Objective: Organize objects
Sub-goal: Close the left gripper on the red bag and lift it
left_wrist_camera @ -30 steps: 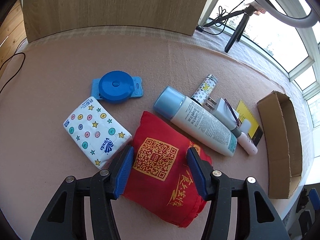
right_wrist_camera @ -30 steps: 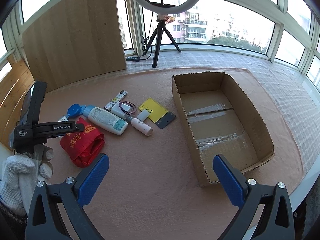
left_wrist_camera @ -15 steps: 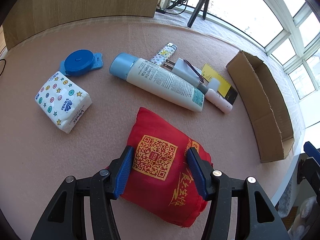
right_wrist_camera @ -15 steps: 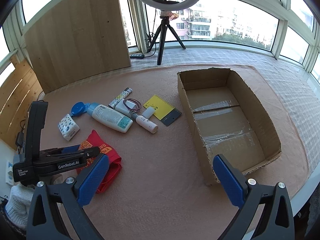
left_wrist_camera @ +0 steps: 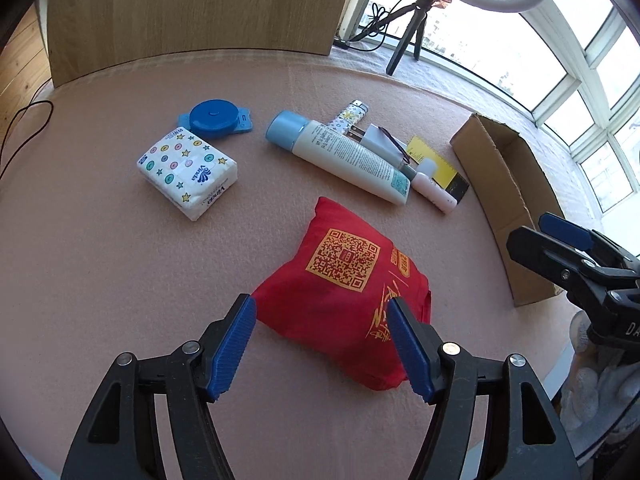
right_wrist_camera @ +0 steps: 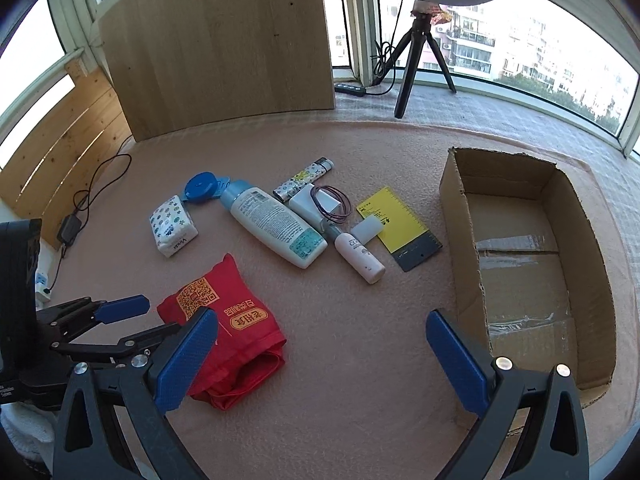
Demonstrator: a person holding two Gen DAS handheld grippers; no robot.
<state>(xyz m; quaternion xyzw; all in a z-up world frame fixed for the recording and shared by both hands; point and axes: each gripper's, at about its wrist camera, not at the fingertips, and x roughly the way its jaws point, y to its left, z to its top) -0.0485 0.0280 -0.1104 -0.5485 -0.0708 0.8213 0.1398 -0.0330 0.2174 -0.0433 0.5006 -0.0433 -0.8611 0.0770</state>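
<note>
Now the red bag lies on the mat just ahead of the left tongs, jaws spread around its near end; the right tongs, wide open, grip nothing.

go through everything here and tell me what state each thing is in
Left hand-held gripper: open, empty.
Right hand-held gripper: open, empty.
Red bag: lying on the mat, released.
Box: open, empty.
Bottle: lying down, capped.
Tissue pack: flat, sealed.
</note>
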